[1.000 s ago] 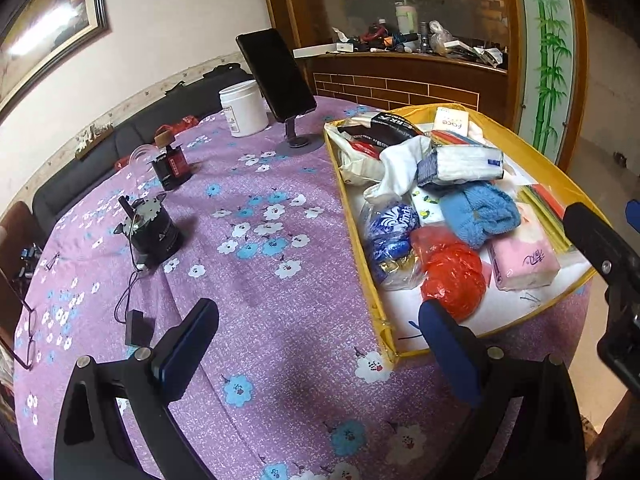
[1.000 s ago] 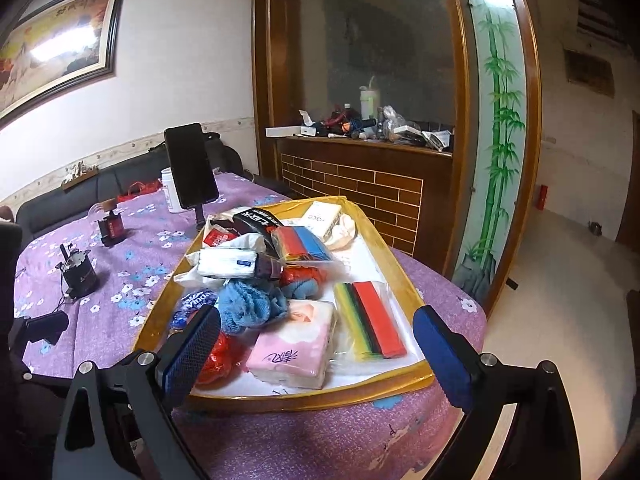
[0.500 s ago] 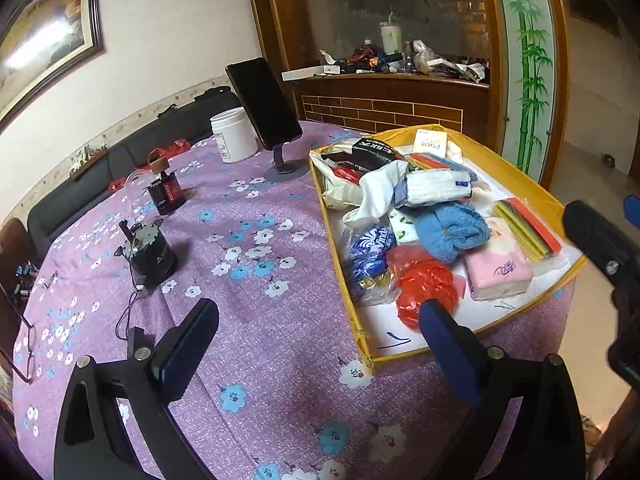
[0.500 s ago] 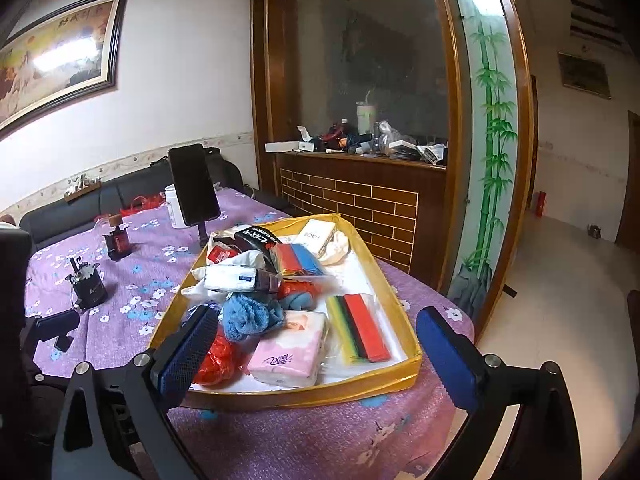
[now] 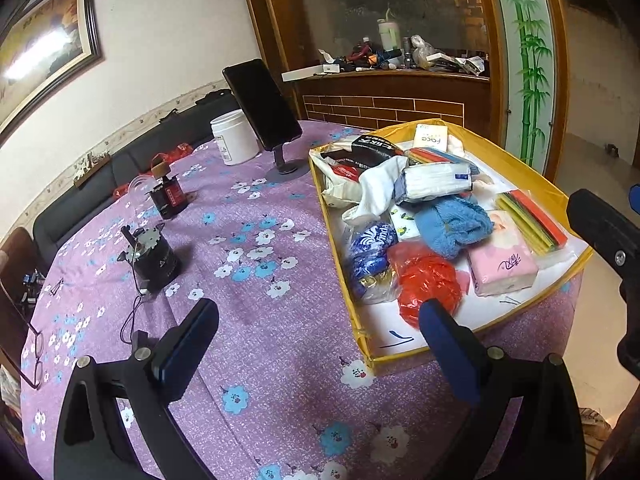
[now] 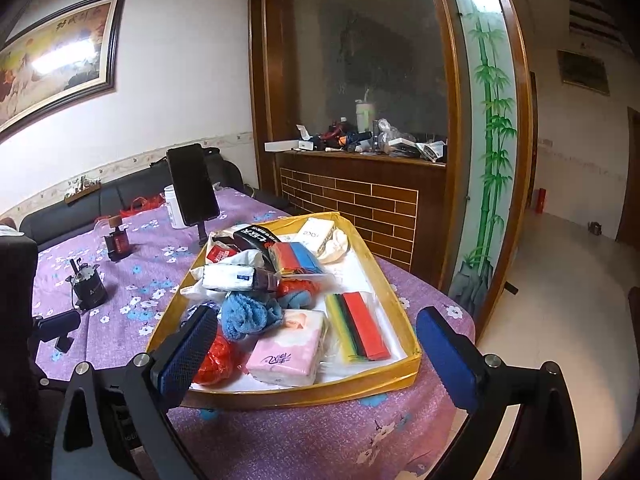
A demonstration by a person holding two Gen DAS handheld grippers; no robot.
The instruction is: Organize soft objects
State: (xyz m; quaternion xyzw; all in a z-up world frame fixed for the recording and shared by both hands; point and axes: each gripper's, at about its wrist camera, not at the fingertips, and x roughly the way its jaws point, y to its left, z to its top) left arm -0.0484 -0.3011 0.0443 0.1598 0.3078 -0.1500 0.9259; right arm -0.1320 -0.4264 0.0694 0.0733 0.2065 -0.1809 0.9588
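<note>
The left hand-held gripper [image 5: 316,344] hangs over the surface [image 5: 248,320], which wears a purple flowered cloth; its blue-padded fingers are spread wide with nothing between them. The yellow-rimmed tray [image 5: 560,200] of soft objects lies ahead and to its right, the near corner just beyond the right fingertip. In the tray, nearest this gripper, sit a crumpled red plastic bag [image 5: 428,280] and a blue-and-white packet [image 5: 370,248]; behind them lie a blue knitted cloth [image 5: 452,220], a pink tissue pack [image 5: 502,264] and a white sock [image 5: 378,188].

The right hand-held gripper [image 6: 316,344] is also wide open and empty, held at the tray's [image 6: 300,396] near edge. Between its fingers show the pink tissue pack [image 6: 286,352] and a flat pack of coloured strips [image 6: 362,328]; the red bag [image 6: 216,356] sits just past the left fingertip.

Left of the tray a dark phone on a stand [image 5: 262,108], a white tub [image 5: 234,136] and a small black burner [image 5: 154,256] stand on the cloth.
</note>
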